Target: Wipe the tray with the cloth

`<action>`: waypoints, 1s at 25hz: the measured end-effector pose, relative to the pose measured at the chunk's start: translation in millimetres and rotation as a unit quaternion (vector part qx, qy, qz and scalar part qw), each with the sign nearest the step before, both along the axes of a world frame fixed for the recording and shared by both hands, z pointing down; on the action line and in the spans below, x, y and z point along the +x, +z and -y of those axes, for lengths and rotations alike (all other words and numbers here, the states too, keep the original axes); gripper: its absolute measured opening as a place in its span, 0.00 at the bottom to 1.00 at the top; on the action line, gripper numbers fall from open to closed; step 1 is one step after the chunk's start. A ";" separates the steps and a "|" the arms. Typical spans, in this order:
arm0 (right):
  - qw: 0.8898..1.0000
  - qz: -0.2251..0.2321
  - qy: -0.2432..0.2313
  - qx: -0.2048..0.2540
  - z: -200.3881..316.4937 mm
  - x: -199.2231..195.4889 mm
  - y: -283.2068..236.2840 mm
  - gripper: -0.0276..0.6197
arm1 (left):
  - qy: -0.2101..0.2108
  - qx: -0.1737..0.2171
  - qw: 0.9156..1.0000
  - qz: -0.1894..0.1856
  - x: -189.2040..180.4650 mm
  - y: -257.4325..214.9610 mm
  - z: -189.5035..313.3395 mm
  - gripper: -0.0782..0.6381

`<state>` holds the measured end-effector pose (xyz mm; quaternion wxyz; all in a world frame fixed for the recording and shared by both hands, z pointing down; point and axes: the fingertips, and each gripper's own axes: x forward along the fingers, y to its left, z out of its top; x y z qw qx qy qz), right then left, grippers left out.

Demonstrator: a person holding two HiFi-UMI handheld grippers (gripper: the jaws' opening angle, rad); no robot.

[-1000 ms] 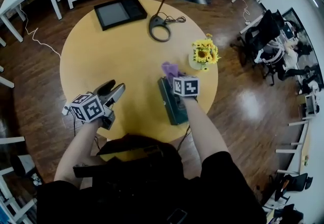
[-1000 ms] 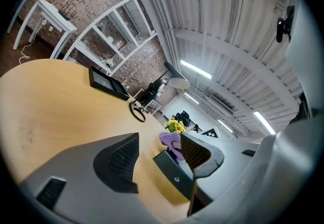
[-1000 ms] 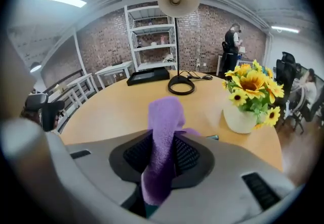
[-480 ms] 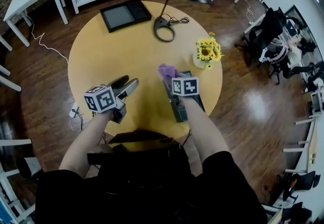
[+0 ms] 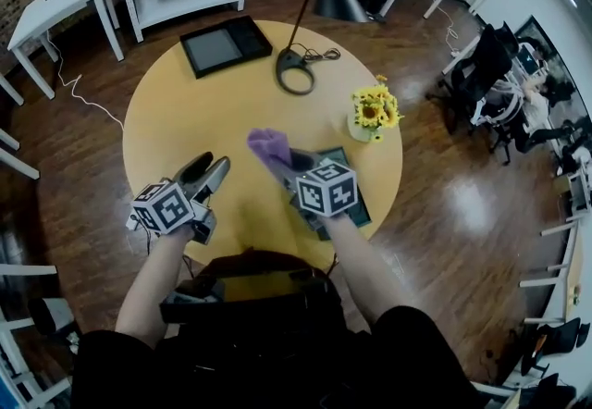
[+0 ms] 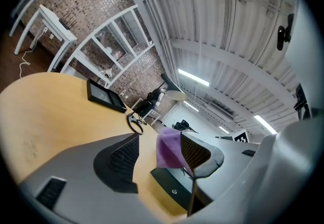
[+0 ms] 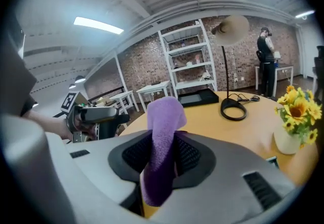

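Purple cloth (image 5: pixel 268 144) is pinched between the right gripper (image 5: pixel 289 165) jaws, raised over the yellow table (image 5: pixel 203 111) beside the dark green tray (image 5: pixel 359 196) (partly hidden). Left gripper (image 5: pixel 211 167) jaws are spread, nothing held.

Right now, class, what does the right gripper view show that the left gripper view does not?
Only the right gripper view: the sunflowers and the left hand-held gripper. Only the left gripper view: the marker cube of the right hand-held gripper. Both: the purple cloth, the yellow table and the lamp base.
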<state>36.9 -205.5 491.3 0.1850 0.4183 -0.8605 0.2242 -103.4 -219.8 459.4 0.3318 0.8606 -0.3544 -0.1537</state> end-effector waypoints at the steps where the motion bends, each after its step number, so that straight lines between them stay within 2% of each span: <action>1: 1.000 -0.007 -0.010 -0.001 -2.1 -8.9 1.0 0.22 | -0.008 0.005 1.000 0.003 -7.5 -2.0 -2.3 0.46; 5: 0.999 -0.039 -0.033 0.007 -4.2 -34.7 8.3 0.34 | -0.026 0.020 0.999 0.032 -32.6 -8.3 -14.1 0.46; 7: 0.998 -0.040 -0.033 0.022 -3.4 -38.9 4.3 0.35 | -0.032 0.023 0.999 0.036 -42.5 -12.4 -17.5 0.46; 11: 0.998 0.022 -0.005 0.064 -7.9 -26.5 -26.3 0.35 | -0.046 0.042 0.997 0.044 -56.0 -24.9 -25.7 0.44; 12: 0.996 0.042 0.006 0.075 -10.5 -19.3 -35.2 0.34 | -0.049 0.052 0.996 0.050 -58.0 -29.3 -28.4 0.41; 14: 0.991 0.077 0.031 0.100 -14.8 -4.5 -52.5 0.19 | -0.051 0.075 0.994 0.066 -61.0 -39.0 -32.8 0.38; 17: 0.982 0.109 0.059 0.141 -20.2 15.0 -76.1 0.05 | -0.059 0.126 0.986 0.095 -62.2 -56.4 -36.4 0.27; 20: 0.972 0.124 0.090 0.177 -33.5 46.4 -96.1 0.05 | -0.077 0.167 0.977 0.108 -59.4 -75.6 -42.5 0.14; 25: 0.949 0.127 0.180 0.224 -56.9 126.5 -114.9 0.05 | -0.097 0.191 0.972 0.096 -68.8 -96.6 -47.4 0.14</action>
